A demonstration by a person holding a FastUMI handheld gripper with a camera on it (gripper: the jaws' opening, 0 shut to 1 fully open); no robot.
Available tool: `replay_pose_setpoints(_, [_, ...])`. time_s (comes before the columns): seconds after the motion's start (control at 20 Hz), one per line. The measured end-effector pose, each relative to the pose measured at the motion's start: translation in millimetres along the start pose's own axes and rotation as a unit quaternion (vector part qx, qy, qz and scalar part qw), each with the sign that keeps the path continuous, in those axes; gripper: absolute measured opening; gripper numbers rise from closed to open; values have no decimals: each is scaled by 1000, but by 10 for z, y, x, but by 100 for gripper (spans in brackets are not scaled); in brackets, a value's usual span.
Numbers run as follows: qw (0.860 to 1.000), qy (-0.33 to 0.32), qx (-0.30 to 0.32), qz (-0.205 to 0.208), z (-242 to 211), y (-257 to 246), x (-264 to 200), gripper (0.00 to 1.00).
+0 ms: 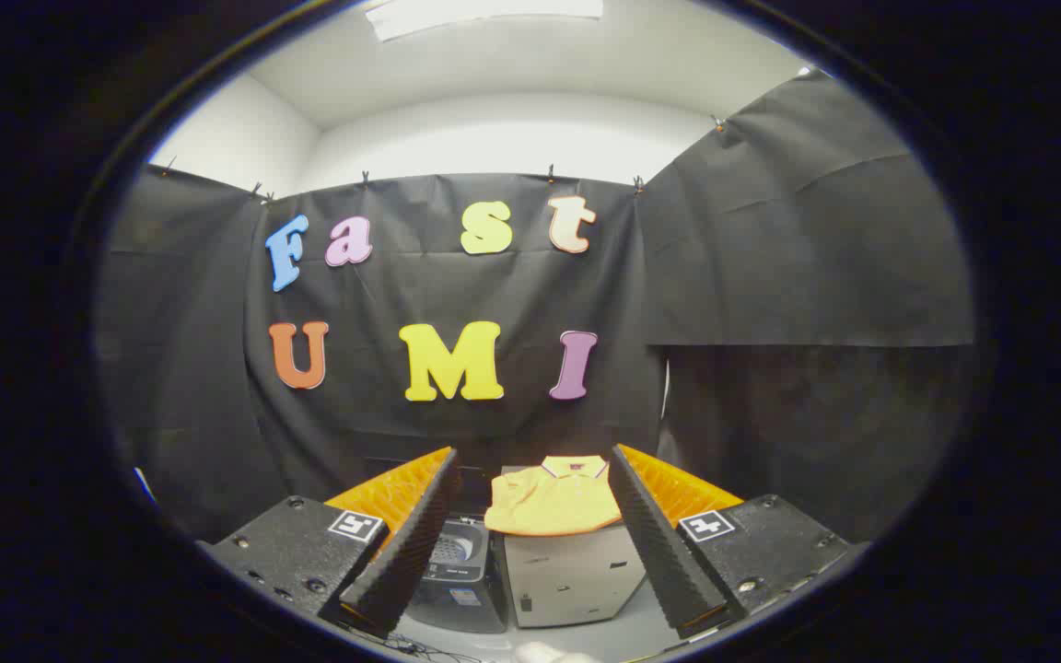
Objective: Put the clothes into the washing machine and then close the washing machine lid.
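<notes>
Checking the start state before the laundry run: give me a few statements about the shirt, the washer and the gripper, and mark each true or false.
1. The folded yellow polo shirt lies on a pale boxy cabinet. True.
2. The gripper is shut on the shirt. False: its fingers stand apart, short of it.
3. The dark top-loading washing machine stands beside the cabinet. True.
4. The shirt is already in the washing machine. False: it rests on the cabinet.

Yellow polo shirt flat on box, washing machine lid open
</notes>
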State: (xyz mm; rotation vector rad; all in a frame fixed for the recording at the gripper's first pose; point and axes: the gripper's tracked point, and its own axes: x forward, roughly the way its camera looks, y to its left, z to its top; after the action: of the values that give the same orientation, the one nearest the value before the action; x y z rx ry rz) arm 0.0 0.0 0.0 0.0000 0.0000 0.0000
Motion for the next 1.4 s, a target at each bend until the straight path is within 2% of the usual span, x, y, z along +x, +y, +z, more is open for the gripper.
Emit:
replay_pose_setpoints(0.4, [1000,-9,-8,-11,9,-122,-290,100])
replay_pose_setpoints(0.7, [1000,-4,-8,-3,-13,-69,-423,100])
replay_pose_setpoints(1.05, [1000,-1,-2,2,-52,-1,-320,100])
replay_pose_setpoints(1.4, [1000,-3,-15,-21,15,-148,112,100])
